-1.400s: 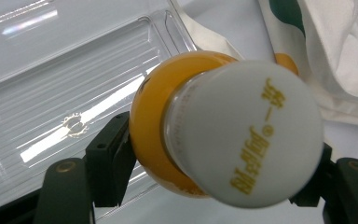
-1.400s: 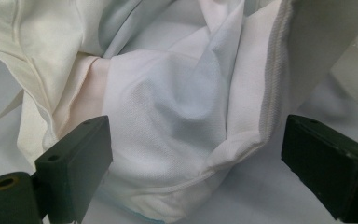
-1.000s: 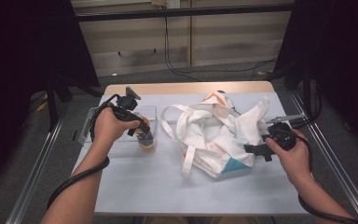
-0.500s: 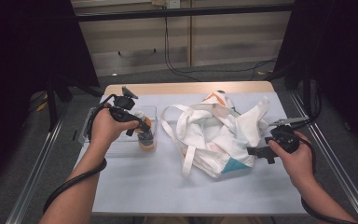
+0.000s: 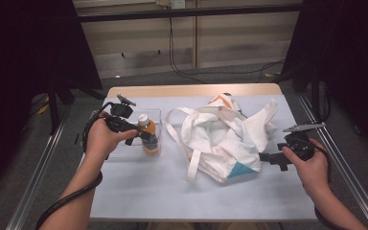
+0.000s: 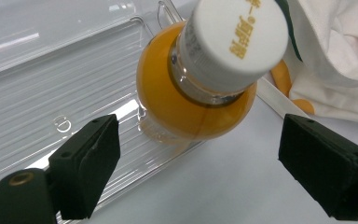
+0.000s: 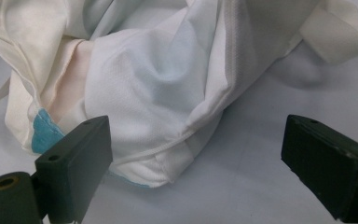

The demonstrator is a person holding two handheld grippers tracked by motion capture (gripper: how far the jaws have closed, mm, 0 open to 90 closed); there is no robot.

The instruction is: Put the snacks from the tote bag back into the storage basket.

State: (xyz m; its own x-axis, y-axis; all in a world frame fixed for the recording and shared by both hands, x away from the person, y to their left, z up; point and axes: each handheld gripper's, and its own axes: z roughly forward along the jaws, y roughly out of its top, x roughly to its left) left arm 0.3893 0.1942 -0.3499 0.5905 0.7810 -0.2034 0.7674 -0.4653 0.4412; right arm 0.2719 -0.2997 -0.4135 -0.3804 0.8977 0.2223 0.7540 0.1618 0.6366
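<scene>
Two claws worked over the bench (image 5: 172, 191). The right claw (image 5: 273, 159) lay released, jaws wide apart, just beside the near corner of the white bag (image 5: 220, 139), not touching it. The left claw (image 5: 141, 136) was also released, its jaws either side of the orange bottle (image 5: 148, 136), which stood upright in the clear tray (image 5: 124, 153) left of the bag

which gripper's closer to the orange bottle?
Left. The left gripper is right at the orange bottle in the clear tray, jaws open on either side of it. The right gripper sits across the table at the white bag.
</scene>
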